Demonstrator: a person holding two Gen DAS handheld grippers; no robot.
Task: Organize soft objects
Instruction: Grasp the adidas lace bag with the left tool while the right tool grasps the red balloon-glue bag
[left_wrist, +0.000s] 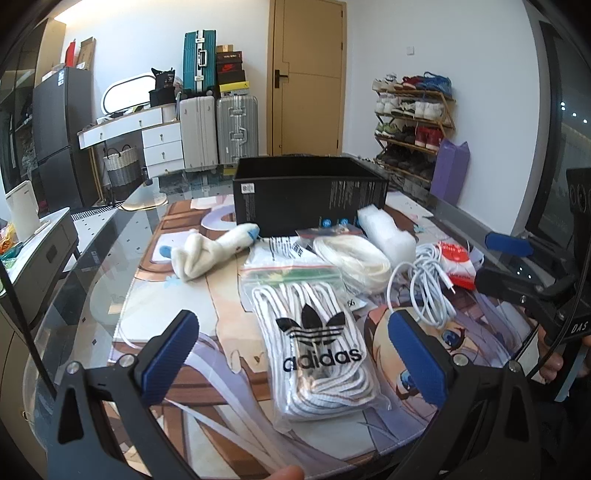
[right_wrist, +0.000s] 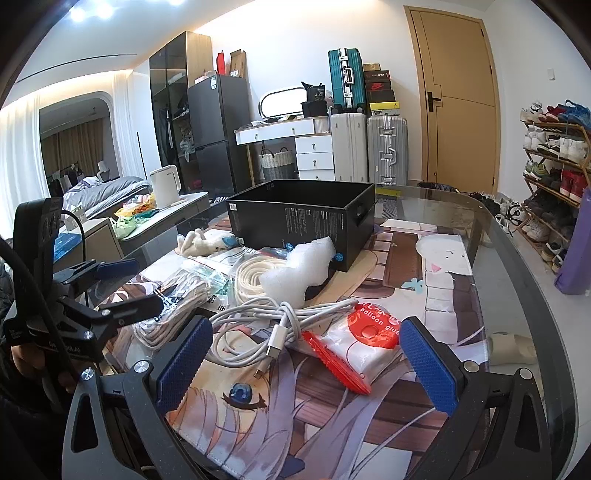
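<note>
My left gripper (left_wrist: 293, 325) is open, low over a clear bag of white laces (left_wrist: 314, 347) printed with an adidas logo; the bag lies between its blue pads. A white sock (left_wrist: 207, 251) lies to the left, in front of an open black box (left_wrist: 310, 195). Further right are a cream cord coil (left_wrist: 351, 258), white foam wrap (left_wrist: 388, 232), a white cable (left_wrist: 424, 284) and a red-and-white balloon glue packet (left_wrist: 456, 266). My right gripper (right_wrist: 306, 326) is open just short of the glue packet (right_wrist: 362, 343) and cable (right_wrist: 266, 321). Neither gripper holds anything.
Everything sits on a printed mat (right_wrist: 332, 424) on a glass table (right_wrist: 517, 295). A shoe rack (left_wrist: 413, 122) and purple bag (left_wrist: 448, 170) stand to the right. Suitcases (left_wrist: 221, 129) and a door are behind. The left gripper (right_wrist: 136, 286) shows at the right wrist view's left edge.
</note>
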